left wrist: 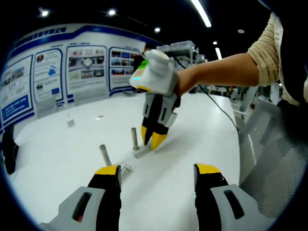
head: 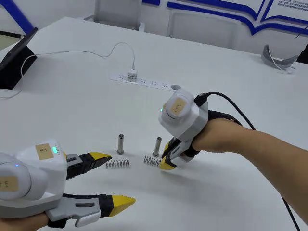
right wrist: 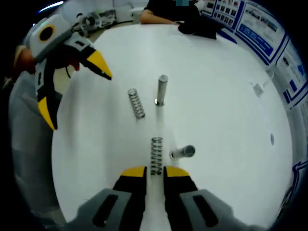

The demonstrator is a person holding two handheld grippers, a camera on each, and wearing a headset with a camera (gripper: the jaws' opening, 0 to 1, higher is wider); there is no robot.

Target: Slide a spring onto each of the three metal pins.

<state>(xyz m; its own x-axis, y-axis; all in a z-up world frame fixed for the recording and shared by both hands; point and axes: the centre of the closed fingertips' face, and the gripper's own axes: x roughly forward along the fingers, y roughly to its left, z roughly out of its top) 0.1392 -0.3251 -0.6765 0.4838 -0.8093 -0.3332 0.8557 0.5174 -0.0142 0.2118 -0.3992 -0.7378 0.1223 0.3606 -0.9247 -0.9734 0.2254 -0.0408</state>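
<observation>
Two short metal pins (head: 120, 143) (head: 157, 146) stand upright on the white table (head: 72, 106). One spring (head: 118, 163) lies loose in front of the left pin. A second spring (head: 152, 161) lies at the foot of the right pin (right wrist: 183, 152). My right gripper (head: 166, 163) points down at it, and in the right gripper view (right wrist: 155, 172) its narrow jaws are shut on the near end of that spring (right wrist: 156, 154). My left gripper (head: 113, 179) is open and holds nothing, its tips near the loose spring (left wrist: 125, 170).
A white power strip (head: 142, 81) with a plug and cable lies farther back. A dark tablet stand (head: 17, 60) sits at the left edge. At the far right rests a grey curved object (head: 279, 60). The right arm's cable (head: 250, 125) trails over the table.
</observation>
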